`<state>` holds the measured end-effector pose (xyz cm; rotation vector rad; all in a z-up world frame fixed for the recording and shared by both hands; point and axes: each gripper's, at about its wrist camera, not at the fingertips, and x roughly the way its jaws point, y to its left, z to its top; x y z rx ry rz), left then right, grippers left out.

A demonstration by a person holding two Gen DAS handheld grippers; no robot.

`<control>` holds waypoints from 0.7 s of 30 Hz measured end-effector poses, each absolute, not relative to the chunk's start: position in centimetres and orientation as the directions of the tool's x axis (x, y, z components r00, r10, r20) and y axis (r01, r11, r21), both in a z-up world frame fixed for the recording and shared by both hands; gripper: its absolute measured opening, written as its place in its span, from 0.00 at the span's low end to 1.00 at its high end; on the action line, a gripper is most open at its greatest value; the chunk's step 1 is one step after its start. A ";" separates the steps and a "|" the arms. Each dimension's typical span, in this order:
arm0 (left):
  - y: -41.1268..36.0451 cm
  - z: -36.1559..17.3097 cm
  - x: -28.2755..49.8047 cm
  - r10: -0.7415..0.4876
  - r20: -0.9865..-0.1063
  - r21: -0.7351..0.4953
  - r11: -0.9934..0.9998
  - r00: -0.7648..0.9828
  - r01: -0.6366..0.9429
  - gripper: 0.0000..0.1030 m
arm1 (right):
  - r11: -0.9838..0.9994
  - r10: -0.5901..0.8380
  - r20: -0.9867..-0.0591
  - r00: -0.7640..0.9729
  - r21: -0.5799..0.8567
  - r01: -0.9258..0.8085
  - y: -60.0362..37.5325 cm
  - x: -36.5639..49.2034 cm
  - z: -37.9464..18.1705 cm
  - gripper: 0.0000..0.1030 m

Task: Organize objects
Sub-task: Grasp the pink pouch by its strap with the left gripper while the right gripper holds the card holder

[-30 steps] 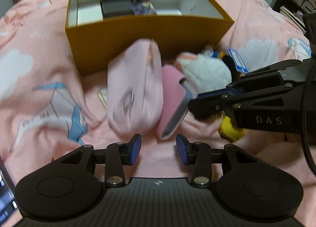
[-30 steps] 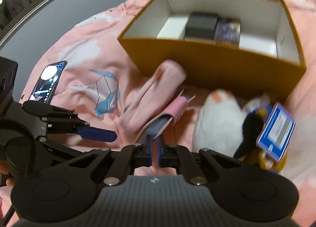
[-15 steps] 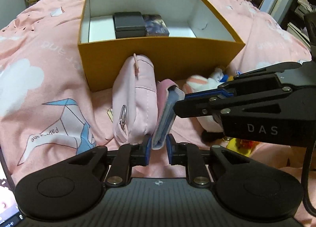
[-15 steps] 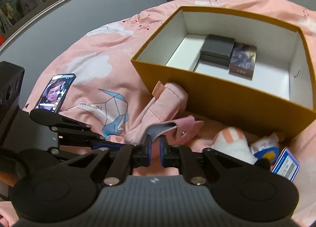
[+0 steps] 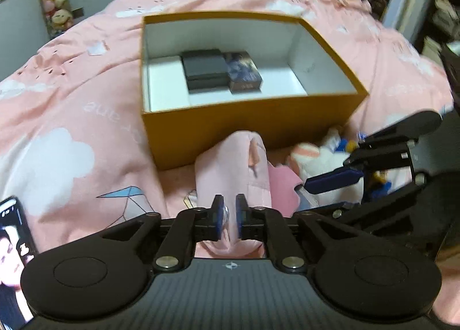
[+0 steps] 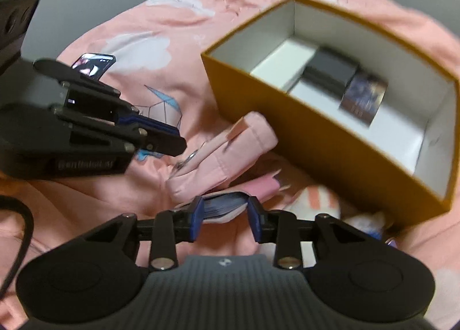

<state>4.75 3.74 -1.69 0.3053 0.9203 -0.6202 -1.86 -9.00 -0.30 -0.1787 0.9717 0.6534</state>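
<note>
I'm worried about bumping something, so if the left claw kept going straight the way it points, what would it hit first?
The pink pouch it is already shut on lies directly ahead. Past that, probably the orange box's near wall, though depth is hard to judge here.

Left hand-held gripper (image 5: 228,219) clamps pink pouch (image 5: 233,169) — before orange box (image 5: 247,126).
</note>
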 end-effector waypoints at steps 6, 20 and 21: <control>2.3 -2.6 5.4 -0.374 -0.833 -0.044 0.779 0.408 0.626 0.46 | 0.807 0.504 -0.817 0.281 0.329 -0.491 -10.5 -0.6 -1.6 0.38; 0.3 -4.3 7.2 -0.310 -0.876 -0.043 0.812 0.369 0.581 0.44 | 0.792 0.526 -0.813 0.249 0.363 -0.490 -9.8 -0.6 -2.6 0.46; 0.6 -3.9 7.1 -0.310 -0.872 -0.039 0.816 0.380 0.577 0.41 | 0.794 0.529 -0.811 0.248 0.370 -0.483 -9.9 -0.6 -2.5 0.47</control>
